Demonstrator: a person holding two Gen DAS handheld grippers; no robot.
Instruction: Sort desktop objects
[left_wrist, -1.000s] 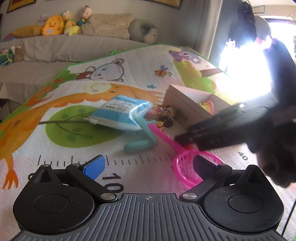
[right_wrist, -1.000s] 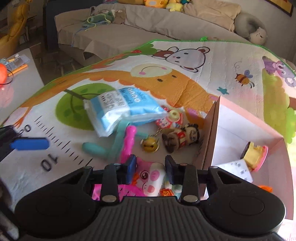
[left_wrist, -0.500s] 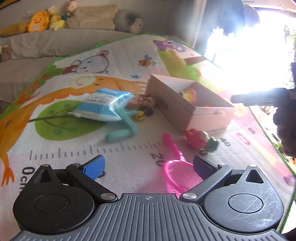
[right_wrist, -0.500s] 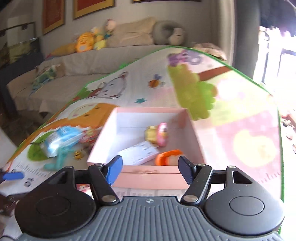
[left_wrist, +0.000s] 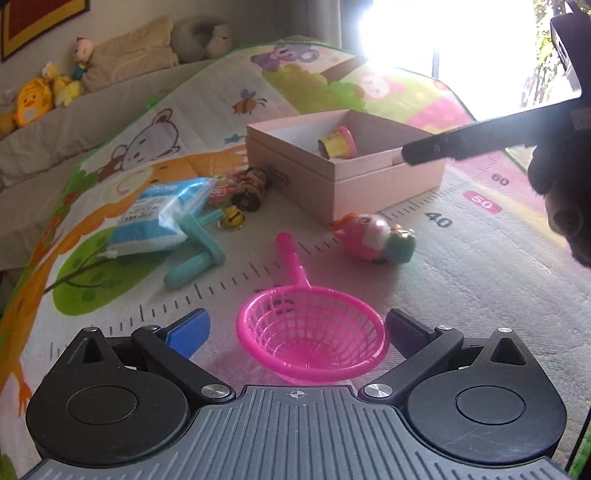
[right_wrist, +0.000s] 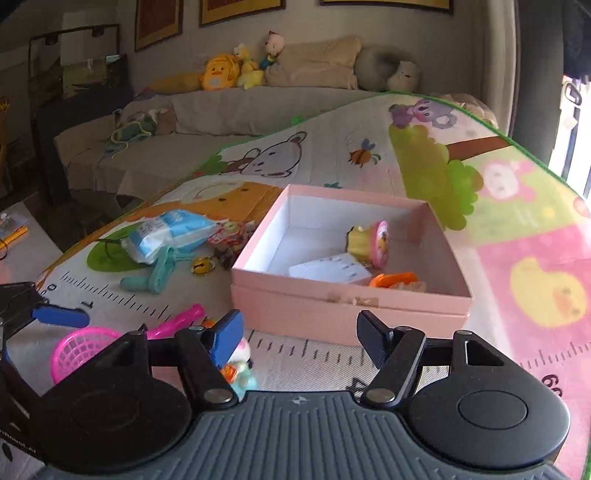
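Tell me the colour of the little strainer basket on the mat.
Bright pink strainer, handle included; clearest in the left wrist view.

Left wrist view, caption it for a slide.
Open left gripper straddles pink strainer; pink box beyond.

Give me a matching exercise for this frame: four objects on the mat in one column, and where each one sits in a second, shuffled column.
Things:
1. pink strainer
2. orange clip
3. pig toy
4. blue packet

Places:
A. inside the pink box
B. between the left gripper's open fingers
C. resting partly on the teal toy
D. on the mat just outside the box's near wall

Pairs: 1-B, 2-A, 3-D, 4-C
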